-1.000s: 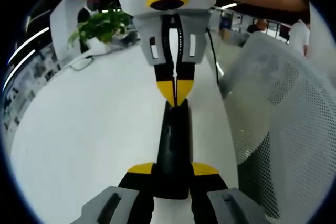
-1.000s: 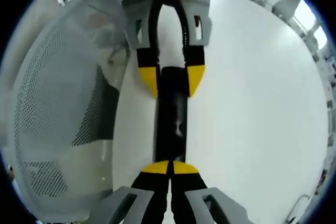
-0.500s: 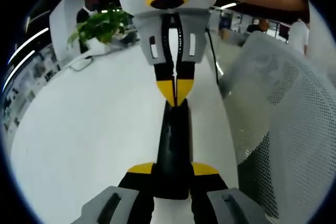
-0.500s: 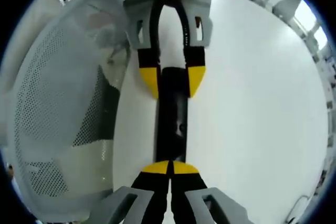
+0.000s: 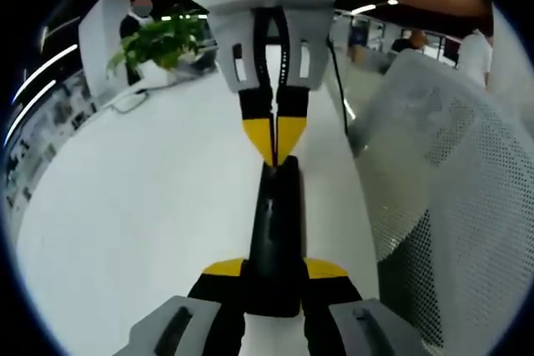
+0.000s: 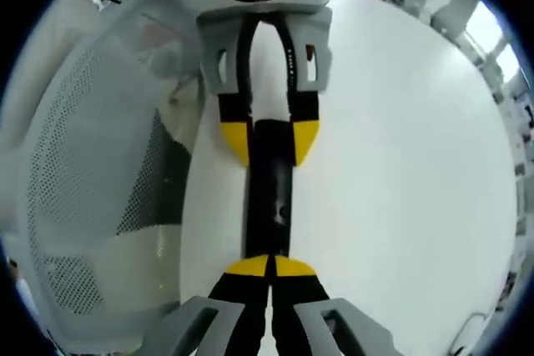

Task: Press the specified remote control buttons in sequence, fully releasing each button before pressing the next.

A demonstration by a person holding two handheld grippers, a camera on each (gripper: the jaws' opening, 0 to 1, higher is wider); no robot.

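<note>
Your left claw (image 5: pixel 274 277) grips one end of the long black remote (image 5: pixel 274 223). Your right claw (image 6: pixel 269 268), tips pinched together, touches its other end above the desk (image 5: pixel 133 206).

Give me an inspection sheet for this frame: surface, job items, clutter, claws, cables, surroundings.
Surface: white table, bare where visible.
Job's things: black remote, lengthwise between the two claws.
Clutter: nothing seen near the remote; a flat item at the far table edge, too small to tell.
Claws: left claw clamped on the remote's sides; right claw shut, tips at the remote's other end.
Cables: dark cable running past the right claw.
Surroundings: mesh chair beside the table, potted plant, people in an office behind.
</note>
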